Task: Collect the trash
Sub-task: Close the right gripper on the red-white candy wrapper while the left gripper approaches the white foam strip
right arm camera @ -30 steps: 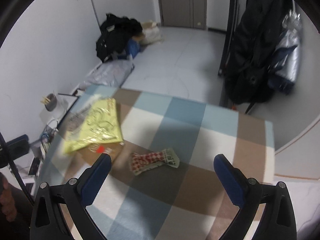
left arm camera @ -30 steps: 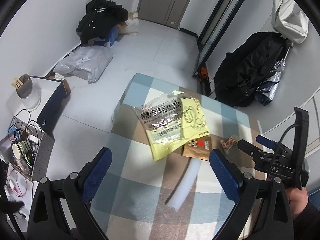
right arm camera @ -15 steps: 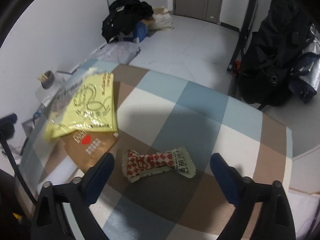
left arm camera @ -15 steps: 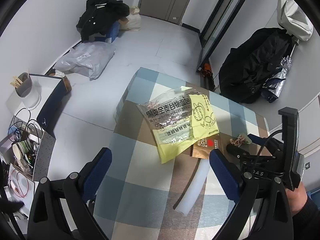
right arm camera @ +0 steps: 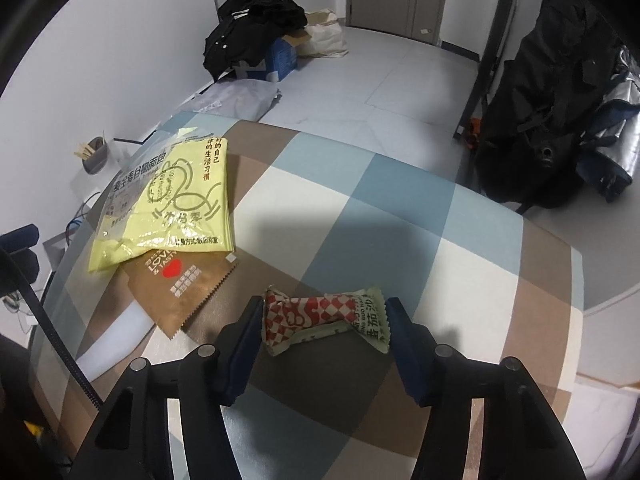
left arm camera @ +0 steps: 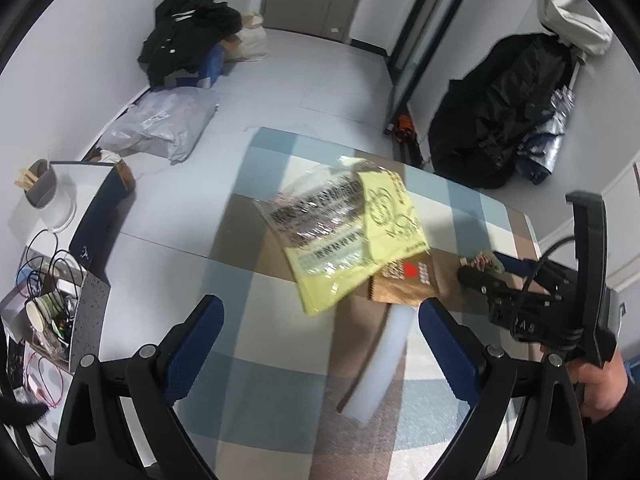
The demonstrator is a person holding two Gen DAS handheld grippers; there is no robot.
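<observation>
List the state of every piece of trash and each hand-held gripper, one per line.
Red-checked snack wrapper: flat on the tablecloth, between the right fingers, not lifted.
Yellow bag: flat, overlapping the brown packet.
Brown packet: flat, partly covered.
White foam strip: flat, untouched.
Right hand-held gripper: open, straddling the wrapper.
Left hand-held gripper: open, empty.

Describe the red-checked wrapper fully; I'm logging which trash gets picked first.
The wrapper is a small crinkly packet, red-and-white checks on one half, pale green with dark print on the other, ends crimped and its middle pinched. It lies flat on the checked tablecloth, apart from the brown packet. The right gripper straddles it, fingers at both ends; contact is unclear.
</observation>
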